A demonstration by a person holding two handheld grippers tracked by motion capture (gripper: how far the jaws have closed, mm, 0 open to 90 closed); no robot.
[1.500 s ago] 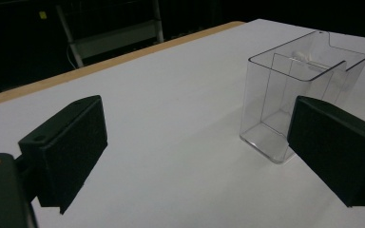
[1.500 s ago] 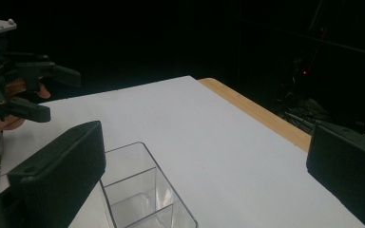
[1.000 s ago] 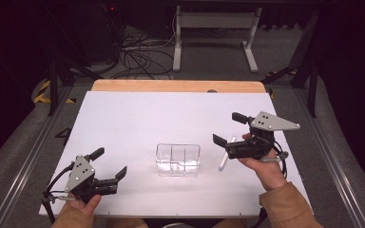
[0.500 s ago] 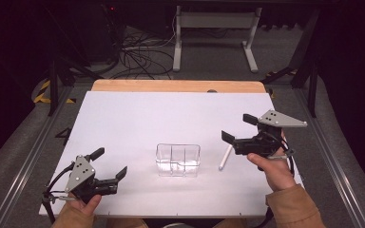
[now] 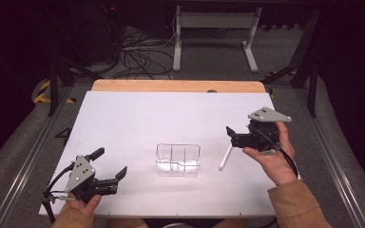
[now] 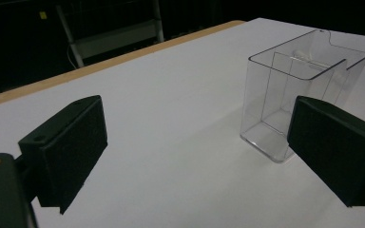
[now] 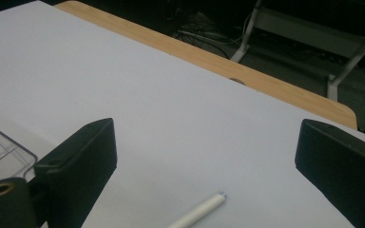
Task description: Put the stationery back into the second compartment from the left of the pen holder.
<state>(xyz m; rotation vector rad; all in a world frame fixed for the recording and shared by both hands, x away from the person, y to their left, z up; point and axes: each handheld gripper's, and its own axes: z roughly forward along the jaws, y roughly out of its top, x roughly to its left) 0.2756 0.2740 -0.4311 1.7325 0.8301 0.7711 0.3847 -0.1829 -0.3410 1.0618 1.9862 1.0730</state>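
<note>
Ahead of my left tool [image 5: 110, 168], and a little to its right, the clear plastic bin [image 5: 178, 160] stood upright on the white bench [image 5: 138, 118]. In the left gripper view the bin [image 6: 294, 90] sat just beyond the right jaw, apart from it, with thin inner walls dividing it into compartments. That tool was released, its two black jaws spread wide with bare bench between them, and my left hand [image 5: 78, 204] held it low at the near corner of the bench.

My right tool [image 5: 231, 135] hung above the bench, carried in my right hand [image 5: 271, 159], with the grey plate on top. It too was released: in the right gripper view its jaws stood far apart, gripping nothing. Just below and in front of it lay a white pen [image 5: 225, 157] flat on the bench, resting free of the jaws; in the right gripper view its tip [image 7: 204, 206] showed between them near the bottom edge. The pen lay near the bin's right side, not touching it. A wooden strip [image 5: 176, 86] edged the bench's far side.
</note>
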